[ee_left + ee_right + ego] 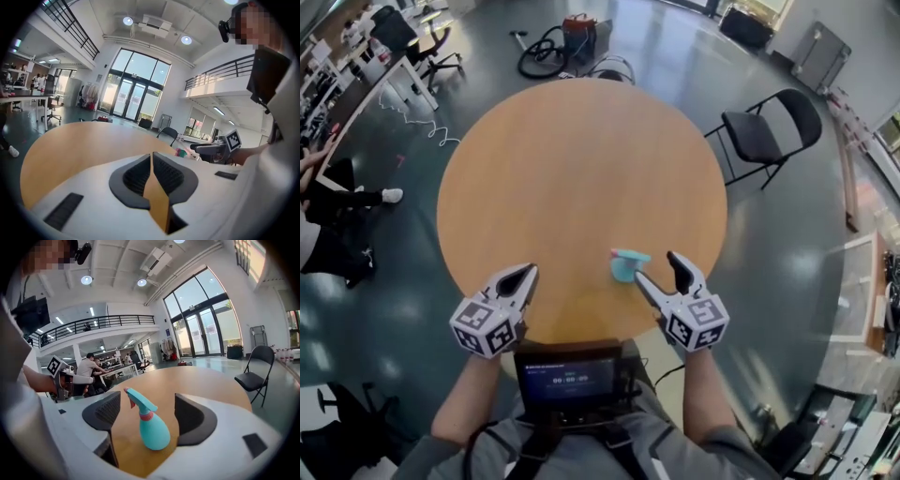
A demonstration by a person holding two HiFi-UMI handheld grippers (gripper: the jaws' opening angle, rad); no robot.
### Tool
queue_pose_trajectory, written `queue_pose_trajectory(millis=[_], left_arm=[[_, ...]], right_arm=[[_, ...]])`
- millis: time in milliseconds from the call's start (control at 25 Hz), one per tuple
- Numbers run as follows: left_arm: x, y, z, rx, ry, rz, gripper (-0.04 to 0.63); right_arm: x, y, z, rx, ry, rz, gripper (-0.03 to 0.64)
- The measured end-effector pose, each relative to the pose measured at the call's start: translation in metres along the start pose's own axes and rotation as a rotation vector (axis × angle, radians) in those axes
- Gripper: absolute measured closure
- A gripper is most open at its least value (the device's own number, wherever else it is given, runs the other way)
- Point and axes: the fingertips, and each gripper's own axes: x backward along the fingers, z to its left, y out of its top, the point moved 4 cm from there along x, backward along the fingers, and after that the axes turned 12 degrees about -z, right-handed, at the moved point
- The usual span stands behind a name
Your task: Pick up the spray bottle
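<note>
A small teal spray bottle [627,265] with a pink collar stands upright on the round wooden table [581,169], near its front edge. My right gripper [660,267] is open just right of the bottle, its left finger close beside it. In the right gripper view the spray bottle [150,426] stands between the two spread fingers, nozzle pointing left, touching neither pad. My left gripper [528,277] is shut and holds nothing, over the table's front left edge. In the left gripper view the spray bottle [180,152] shows small at the far right, beside the right gripper [206,149].
A black folding chair [764,127] stands to the table's right. Cables and a bag [567,42] lie on the floor beyond the table. Desks and seated people [337,202] are at the left. A screen device [572,380] hangs at my chest.
</note>
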Motion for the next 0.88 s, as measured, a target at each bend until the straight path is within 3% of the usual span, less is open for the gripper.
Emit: queue_pose_trajectory(millis=[80, 320, 440, 880], left_arm=[[-0.004, -0.011, -0.001, 0.016, -0.010, 0.021, 0.534], [-0.020, -0.041, -0.002, 0.042, -0.019, 0.086, 0.529], [-0.026, -0.059, -0.004, 0.073, -0.051, 0.126, 0.469], [-0.051, -0.091, 0.001, 0.049, -0.009, 0.199, 0.456]], right_arm=[[0.001, -0.015, -0.004, -0.008, 0.002, 0.028, 0.243], [-0.004, -0.060, -0.012, -0.046, 0.028, 0.146, 0.188], [-0.010, -0.075, -0.012, -0.041, 0.053, 0.183, 0.167], [-0.027, -0.108, -0.017, -0.021, 0.086, 0.190, 0.167]])
